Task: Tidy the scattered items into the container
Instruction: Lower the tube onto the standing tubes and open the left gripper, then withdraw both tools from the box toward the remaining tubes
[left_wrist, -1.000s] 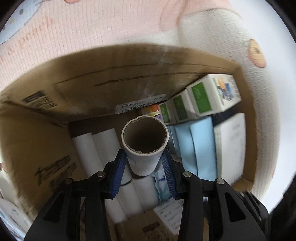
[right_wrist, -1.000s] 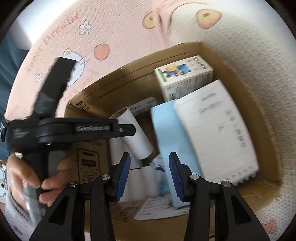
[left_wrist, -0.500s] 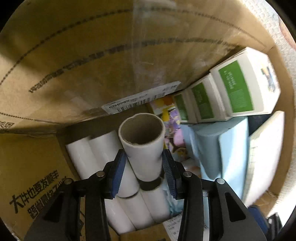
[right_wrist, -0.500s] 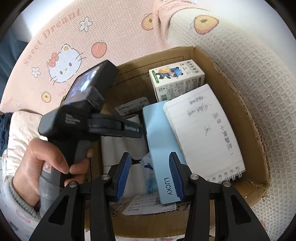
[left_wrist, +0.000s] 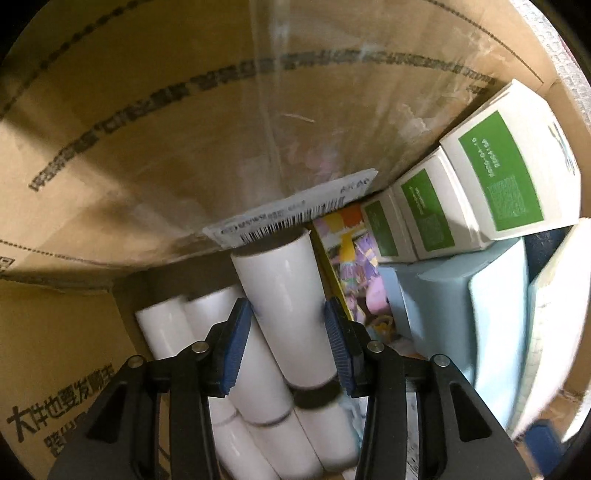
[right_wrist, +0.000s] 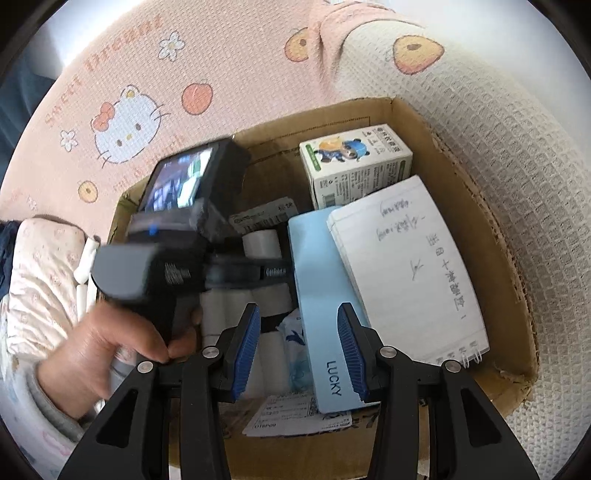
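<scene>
My left gripper (left_wrist: 288, 347) is deep inside the cardboard box (left_wrist: 155, 122), shut on a white paper roll (left_wrist: 284, 306) that lies tilted on several other white rolls (left_wrist: 166, 332). In the right wrist view the left gripper's body (right_wrist: 173, 236) reaches into the box (right_wrist: 491, 236), with the roll's end (right_wrist: 262, 243) showing past it. My right gripper (right_wrist: 299, 350) is open and empty, above the box's near side.
The box holds green-and-white cartons (left_wrist: 509, 166), a light blue "LUCKY" box (right_wrist: 321, 295), a spiral notebook (right_wrist: 406, 269) and a colourful book (left_wrist: 351, 266). The box sits on a pink and white patterned blanket (right_wrist: 147, 74). A paper label (right_wrist: 295, 417) lies at the near wall.
My left gripper has gone down into the box with the roll, which now tips forward onto the other rolls. The right gripper has barely moved.
</scene>
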